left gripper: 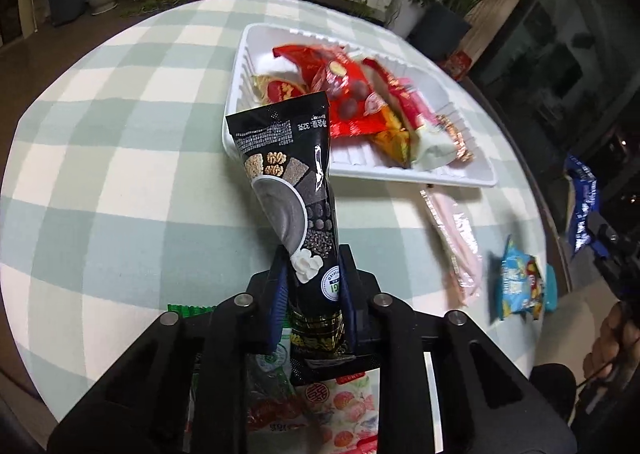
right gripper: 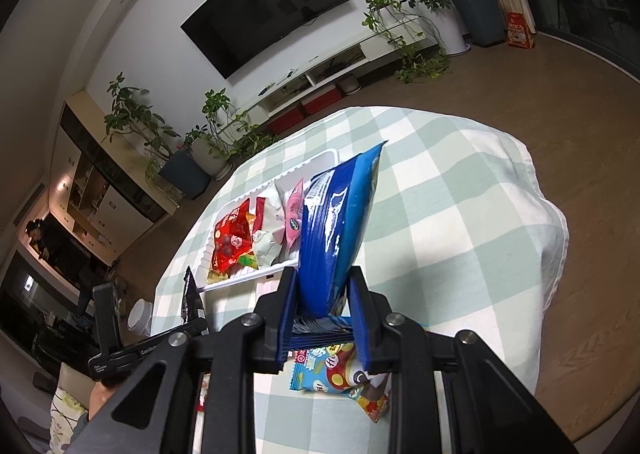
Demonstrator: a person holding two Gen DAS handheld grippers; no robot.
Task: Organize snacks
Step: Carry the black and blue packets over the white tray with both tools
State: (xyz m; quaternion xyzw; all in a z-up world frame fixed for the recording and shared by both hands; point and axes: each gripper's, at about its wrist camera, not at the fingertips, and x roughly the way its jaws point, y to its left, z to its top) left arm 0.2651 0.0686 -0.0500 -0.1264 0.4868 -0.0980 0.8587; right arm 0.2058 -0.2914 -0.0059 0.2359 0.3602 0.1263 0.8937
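Note:
My left gripper point(left gripper: 314, 294) is shut on a black sesame-paste packet point(left gripper: 292, 189), held above the table with its top over the near rim of the white tray point(left gripper: 452, 177). The tray holds several snack packets, mostly red point(left gripper: 344, 81). My right gripper point(right gripper: 326, 318) is shut on a blue snack bag point(right gripper: 338, 230), held above the table in front of the white tray point(right gripper: 240, 280). The black packet point(right gripper: 191, 300) and the left gripper's body show at the left in the right wrist view. The blue bag point(left gripper: 582, 205) shows at the right edge in the left wrist view.
On the green-and-white checked cloth point(left gripper: 120, 173) lie a pink packet point(left gripper: 456, 238) and a light-blue packet point(left gripper: 518, 282), which also shows under my right gripper point(right gripper: 340, 374). More packets point(left gripper: 340, 410) lie under my left gripper. The table's edge drops off to the right point(right gripper: 552, 254).

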